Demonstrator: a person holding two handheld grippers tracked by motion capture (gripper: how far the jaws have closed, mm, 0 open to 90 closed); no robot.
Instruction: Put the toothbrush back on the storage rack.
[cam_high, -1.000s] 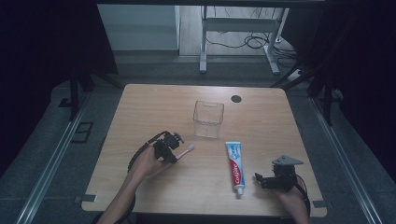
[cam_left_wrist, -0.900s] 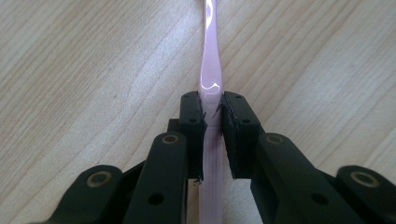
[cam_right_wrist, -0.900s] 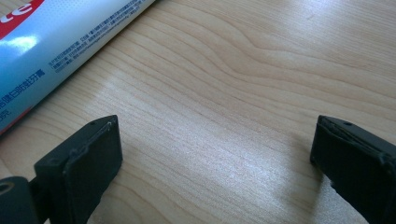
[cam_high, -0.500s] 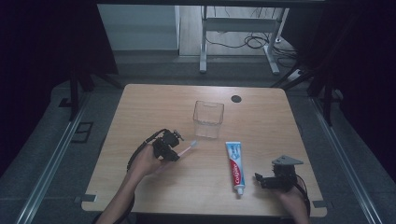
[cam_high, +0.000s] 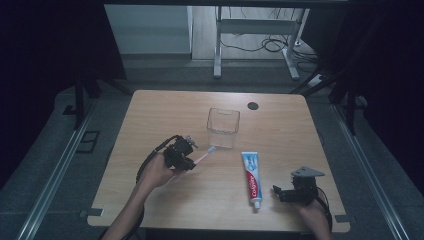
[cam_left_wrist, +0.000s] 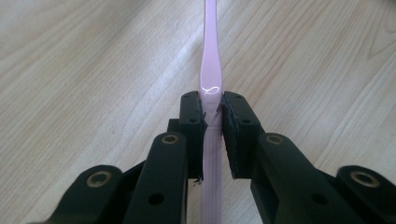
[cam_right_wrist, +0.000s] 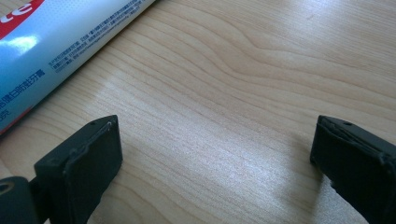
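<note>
Left tool (cam_high: 192, 161) clenched on pink toothbrush (cam_high: 202, 157), lifted mid-desk, head just short of clear cup (cam_high: 223, 128); not yet in. Right tool (cam_high: 280, 192) released near front-right corner beside toothpaste (cam_high: 252, 174), untouched.

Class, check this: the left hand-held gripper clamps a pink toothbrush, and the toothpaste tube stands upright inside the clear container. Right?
Not quite. The left hand-held gripper does clamp the pink toothbrush, but the high view shows the toothpaste tube lying flat on the table, outside the clear container.
</note>
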